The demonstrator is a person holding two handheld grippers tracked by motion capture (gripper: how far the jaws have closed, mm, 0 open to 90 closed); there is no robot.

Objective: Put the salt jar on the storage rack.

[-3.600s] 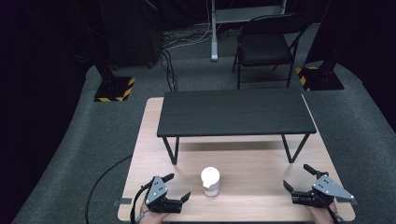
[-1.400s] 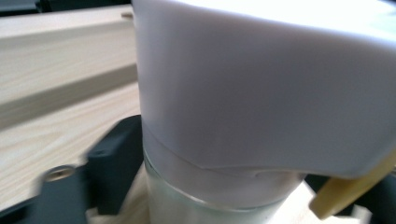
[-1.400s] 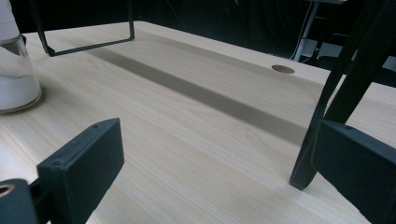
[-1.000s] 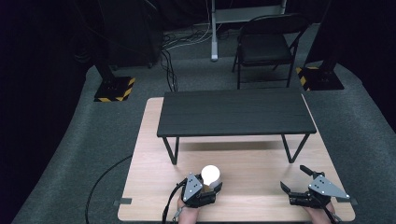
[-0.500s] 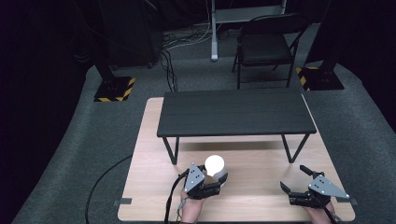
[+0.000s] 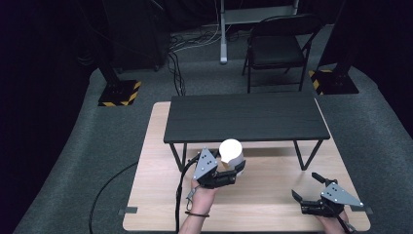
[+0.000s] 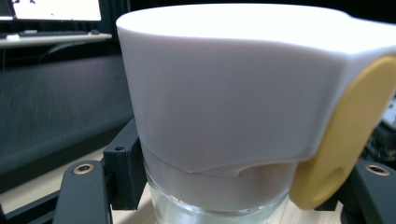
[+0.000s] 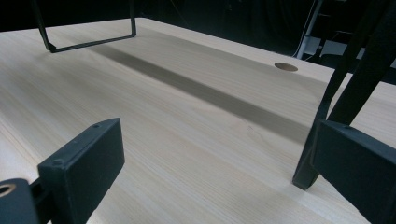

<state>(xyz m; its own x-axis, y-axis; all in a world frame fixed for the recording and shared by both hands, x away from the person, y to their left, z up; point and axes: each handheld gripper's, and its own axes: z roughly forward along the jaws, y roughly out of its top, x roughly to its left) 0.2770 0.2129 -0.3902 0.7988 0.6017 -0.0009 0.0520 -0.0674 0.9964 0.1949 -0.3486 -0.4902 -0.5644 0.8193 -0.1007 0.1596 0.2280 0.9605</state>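
The pale worktop (image 6: 272,204) carries a black raised shelf (image 6: 246,117). Just before it, the left hand-held gripper (image 6: 229,168) is clamped on a white-lidded glass jar (image 6: 231,153) — low on the glass, likely for steadiness. The right hand-held gripper (image 6: 307,187) rests nearby, jaws apart — ready, I'd guess.

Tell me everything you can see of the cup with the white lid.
The cup has a clear, glass-like base, a pale band above it, and a wide white plastic-looking lid with a yellow tab on one side. It stands upright between the jaws of the left gripper, which close on its lower body. In the high view it is in front of the black shelf, above the wooden table; whether it touches the table is unclear.
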